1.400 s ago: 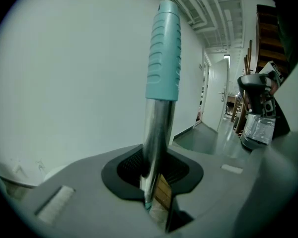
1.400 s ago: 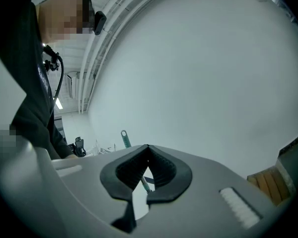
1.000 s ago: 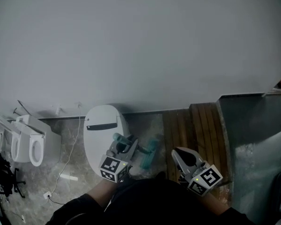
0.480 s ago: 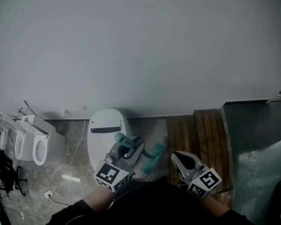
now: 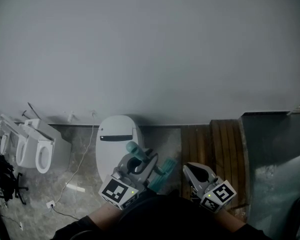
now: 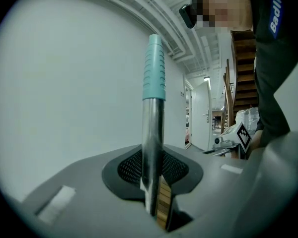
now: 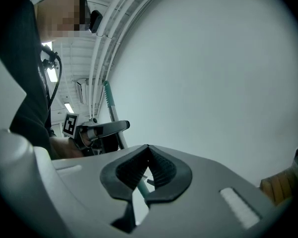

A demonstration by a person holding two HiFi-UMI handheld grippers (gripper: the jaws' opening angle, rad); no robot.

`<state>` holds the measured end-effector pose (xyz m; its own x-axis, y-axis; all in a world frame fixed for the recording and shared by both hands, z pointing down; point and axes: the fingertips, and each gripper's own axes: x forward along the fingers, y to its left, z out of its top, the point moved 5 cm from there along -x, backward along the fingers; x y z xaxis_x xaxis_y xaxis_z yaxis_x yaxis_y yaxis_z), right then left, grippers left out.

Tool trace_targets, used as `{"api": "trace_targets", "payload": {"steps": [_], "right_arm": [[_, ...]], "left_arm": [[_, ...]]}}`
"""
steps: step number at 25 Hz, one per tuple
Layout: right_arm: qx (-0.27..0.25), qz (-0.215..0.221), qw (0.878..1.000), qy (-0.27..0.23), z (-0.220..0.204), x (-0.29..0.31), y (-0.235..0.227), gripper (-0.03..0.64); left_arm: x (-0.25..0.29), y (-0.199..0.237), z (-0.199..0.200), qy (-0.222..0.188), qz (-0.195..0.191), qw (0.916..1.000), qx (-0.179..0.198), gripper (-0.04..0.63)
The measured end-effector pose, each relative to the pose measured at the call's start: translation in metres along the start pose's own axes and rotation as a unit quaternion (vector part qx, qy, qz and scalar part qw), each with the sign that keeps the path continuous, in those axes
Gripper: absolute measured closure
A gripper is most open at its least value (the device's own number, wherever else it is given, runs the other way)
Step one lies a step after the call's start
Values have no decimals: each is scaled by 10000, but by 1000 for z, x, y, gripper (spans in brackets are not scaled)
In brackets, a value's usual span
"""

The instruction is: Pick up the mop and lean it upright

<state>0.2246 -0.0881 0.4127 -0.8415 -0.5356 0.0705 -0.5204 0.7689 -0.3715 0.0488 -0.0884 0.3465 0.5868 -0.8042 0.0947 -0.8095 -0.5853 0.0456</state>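
Note:
The mop has a metal pole (image 6: pixel 152 143) with a teal grip (image 6: pixel 154 68) at its end, standing upright between my left gripper's jaws. My left gripper (image 6: pixel 151 155) is shut on that pole. In the head view the left gripper (image 5: pixel 136 165) holds the handle with the teal grip (image 5: pixel 132 147) pointing up, and the teal mop head (image 5: pixel 163 174) lies just to its right, near the floor. My right gripper (image 5: pixel 196 174) hangs beside it at the right, apart from the mop. In its own view the right gripper (image 7: pixel 148 152) is shut, pad tips touching, with nothing held.
A plain grey wall (image 5: pixel 150 49) fills the upper head view. Below it are a white toilet (image 5: pixel 115 134), white toilet seats (image 5: pixel 35 151) at left, a white cable (image 5: pixel 76 170) on the stone floor, wooden slats (image 5: pixel 210 144) and a grey panel (image 5: pixel 275 139) at right.
The left gripper has kept its hold on the mop pole and drifted a little right and toward me. The mop head has come closer to me. The right gripper has barely moved.

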Motion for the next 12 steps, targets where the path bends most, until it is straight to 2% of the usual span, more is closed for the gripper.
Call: {"api": "trace_targets", "payload": {"steps": [6, 9, 12], "right_arm": [[-87, -214, 9997, -2, 4, 6, 6, 612], [-30, -179, 9998, -123, 11, 18, 15, 612], [-58, -325, 9995, 10, 8, 24, 16, 612]], "left_arm": [[-5, 9, 2, -35, -169, 9998, -73, 506], [-6, 16, 5, -77, -284, 9995, -91, 505], [-5, 24, 7, -110, -429, 9990, -110, 505]]}}
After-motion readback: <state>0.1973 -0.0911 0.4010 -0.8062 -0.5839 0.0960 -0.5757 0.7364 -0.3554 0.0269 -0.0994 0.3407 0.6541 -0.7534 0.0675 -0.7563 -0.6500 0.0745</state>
